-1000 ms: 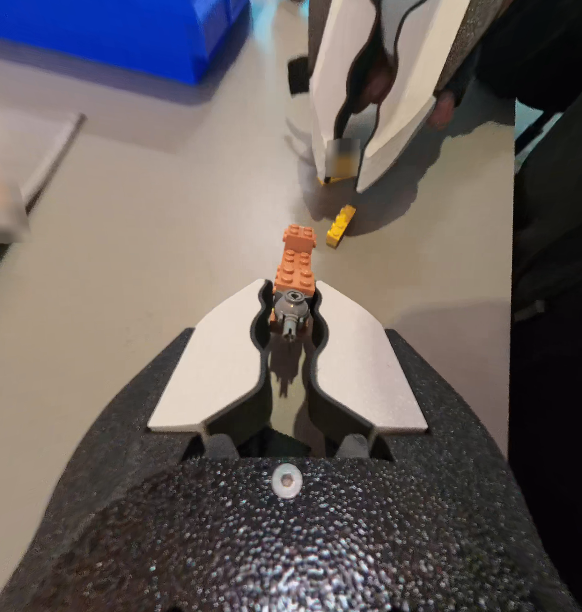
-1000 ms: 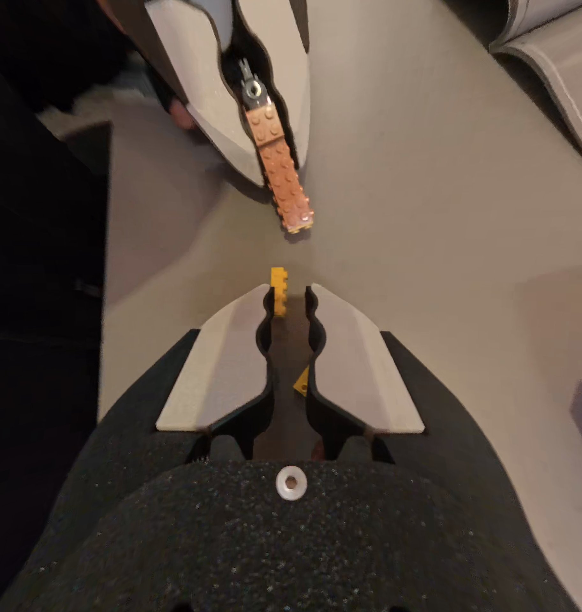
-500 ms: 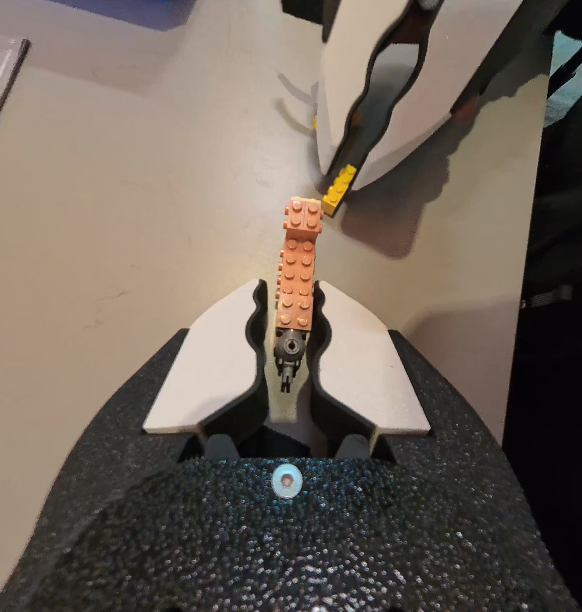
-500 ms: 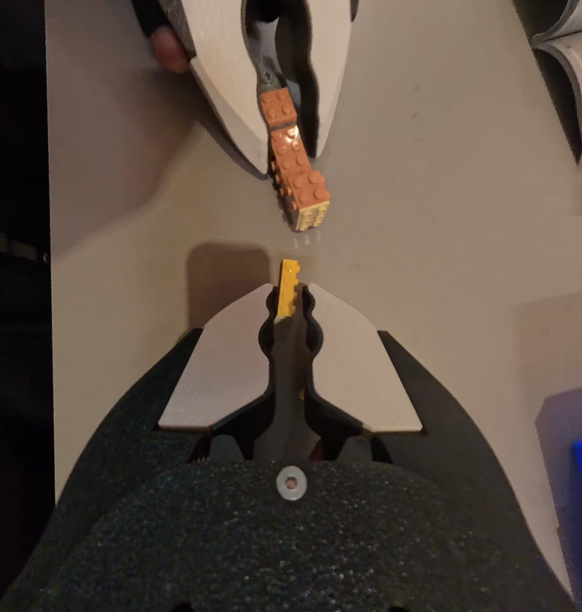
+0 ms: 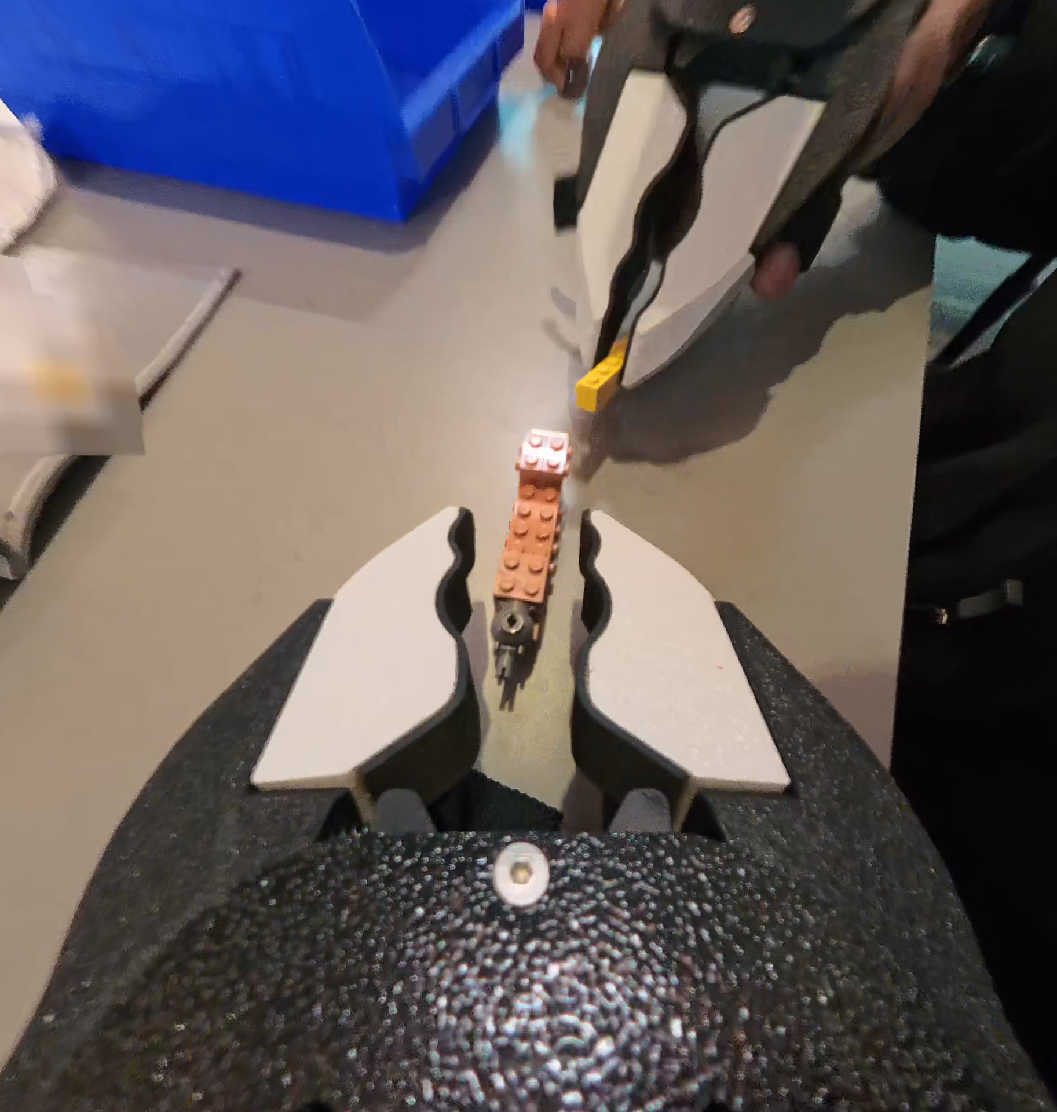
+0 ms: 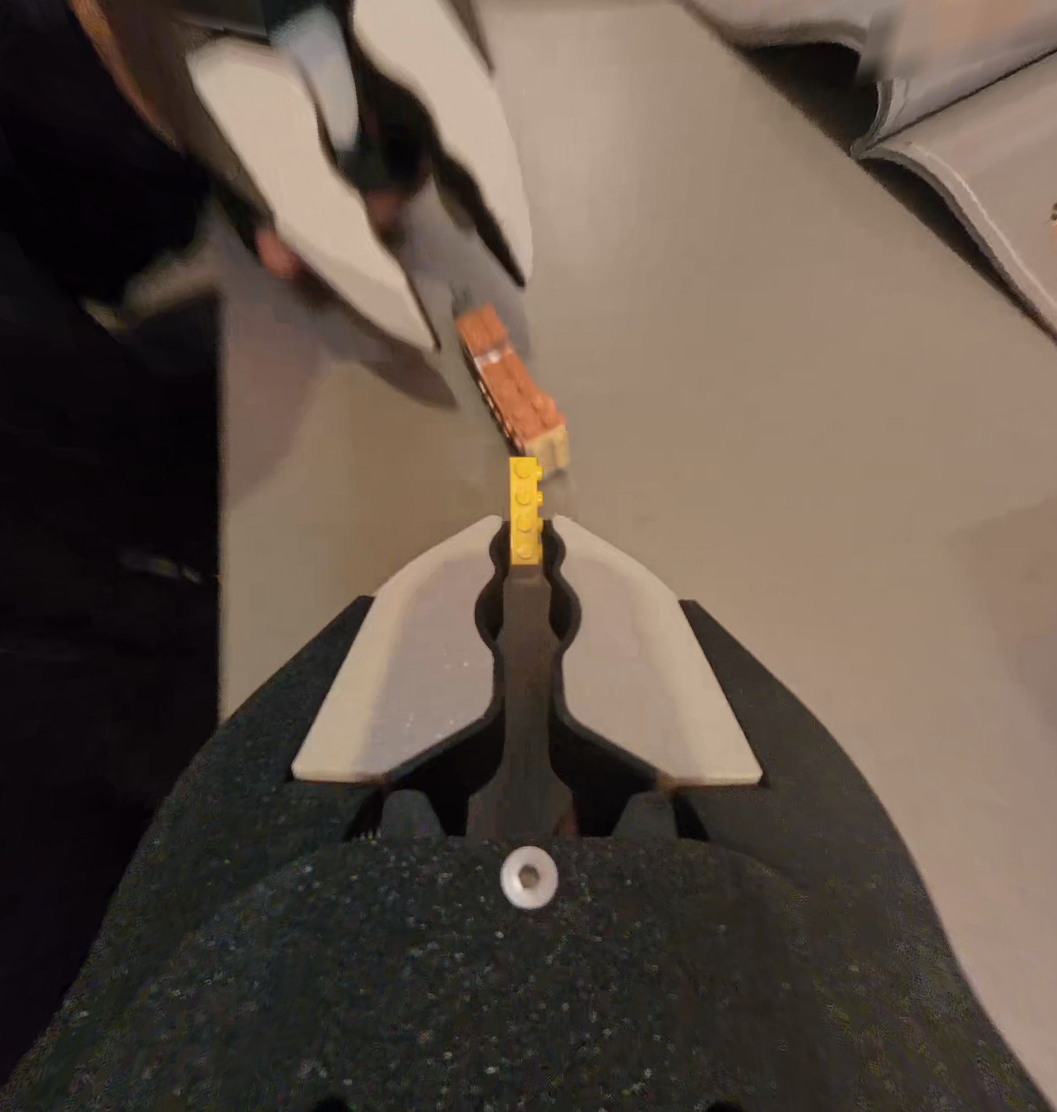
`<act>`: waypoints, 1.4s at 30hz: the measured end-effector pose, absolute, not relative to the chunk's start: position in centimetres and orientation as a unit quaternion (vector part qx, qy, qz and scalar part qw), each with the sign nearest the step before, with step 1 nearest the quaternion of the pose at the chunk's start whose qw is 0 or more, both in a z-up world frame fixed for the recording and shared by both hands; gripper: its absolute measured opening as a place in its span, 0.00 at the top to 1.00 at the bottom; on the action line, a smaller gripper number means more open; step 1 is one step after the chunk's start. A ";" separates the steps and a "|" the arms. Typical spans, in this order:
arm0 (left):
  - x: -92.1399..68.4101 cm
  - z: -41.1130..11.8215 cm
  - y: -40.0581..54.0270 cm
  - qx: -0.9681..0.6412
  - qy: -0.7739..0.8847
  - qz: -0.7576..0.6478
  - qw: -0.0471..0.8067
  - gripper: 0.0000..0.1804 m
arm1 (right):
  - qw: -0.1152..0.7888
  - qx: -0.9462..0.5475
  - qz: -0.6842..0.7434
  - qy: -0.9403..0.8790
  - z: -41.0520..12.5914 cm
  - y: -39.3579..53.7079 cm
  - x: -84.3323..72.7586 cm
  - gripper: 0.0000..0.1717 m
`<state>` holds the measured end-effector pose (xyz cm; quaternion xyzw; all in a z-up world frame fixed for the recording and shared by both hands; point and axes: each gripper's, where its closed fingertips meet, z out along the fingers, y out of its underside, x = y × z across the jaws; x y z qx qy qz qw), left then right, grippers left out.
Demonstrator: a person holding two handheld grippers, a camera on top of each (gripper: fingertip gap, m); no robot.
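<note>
A long orange brick assembly with a dark grey pin piece at its near end lies on the grey table. My left gripper is open around it, with a gap on each side. The right wrist view shows the left gripper raised off the assembly. My right gripper is shut on a narrow yellow brick, which sticks out past the fingertips close to the assembly's far end. The left wrist view shows the right gripper holding the yellow brick above the table.
A blue bin stands at the back left. Grey trays lie at the left and show in the right wrist view. The table's edge runs near the right gripper. A person's hand holds that gripper.
My left jaws opened and let go of the orange assembly, which now rests on the table. My right jaws closed on the yellow brick and lifted it towards the assembly's end.
</note>
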<state>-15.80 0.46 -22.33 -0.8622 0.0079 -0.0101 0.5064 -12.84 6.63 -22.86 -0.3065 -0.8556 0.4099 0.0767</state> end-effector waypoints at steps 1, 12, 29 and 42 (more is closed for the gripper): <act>-15.5 -21.7 0.6 -0.851 0.012 -0.004 0.525 0.82 | 0.047 -0.329 0.448 -0.830 -21.9 6.3 -12.9 0.94; -13.6 -17.7 2.3 -0.763 0.032 0.126 0.634 0.75 | -0.090 -0.458 0.555 -0.688 -18.7 2.8 -13.5 0.94; -14.3 -17.4 2.2 -0.747 0.040 0.194 0.635 0.80 | -0.075 -0.443 0.589 -0.672 -17.5 -1.2 -13.4 0.83; -13.4 -15.1 0.3 -0.691 -0.094 -0.252 0.671 0.80 | 0.308 -0.085 0.533 -0.783 -15.4 1.6 -13.2 0.77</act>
